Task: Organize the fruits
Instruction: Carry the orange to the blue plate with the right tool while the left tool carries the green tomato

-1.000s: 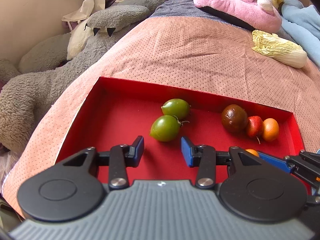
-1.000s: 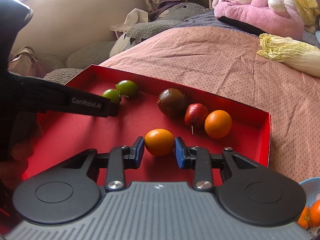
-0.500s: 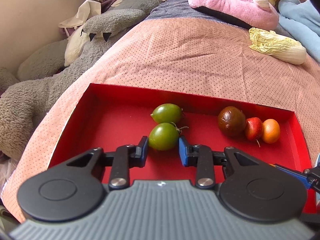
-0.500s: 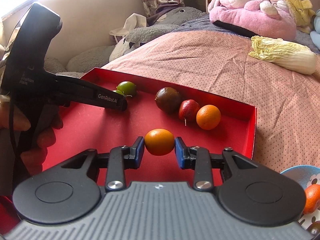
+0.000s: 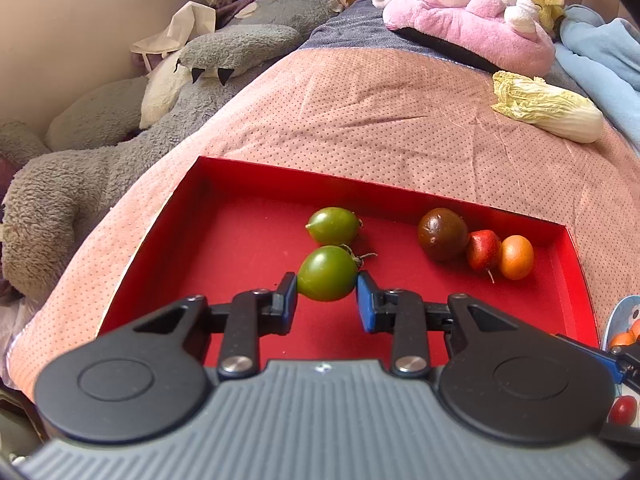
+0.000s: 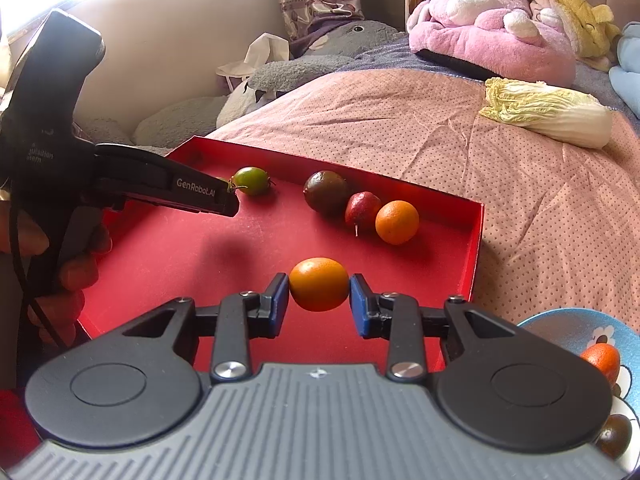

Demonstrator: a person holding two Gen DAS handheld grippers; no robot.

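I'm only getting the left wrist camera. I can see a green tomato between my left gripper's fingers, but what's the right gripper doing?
Observer: The right gripper is shut on an orange fruit, over the red tray near its right wall.
Operator: And the bowl at my right edge, anything in it I'm missing?
Observer: Yes. The blue bowl also holds a dark fruit, low at the right wrist view's corner.
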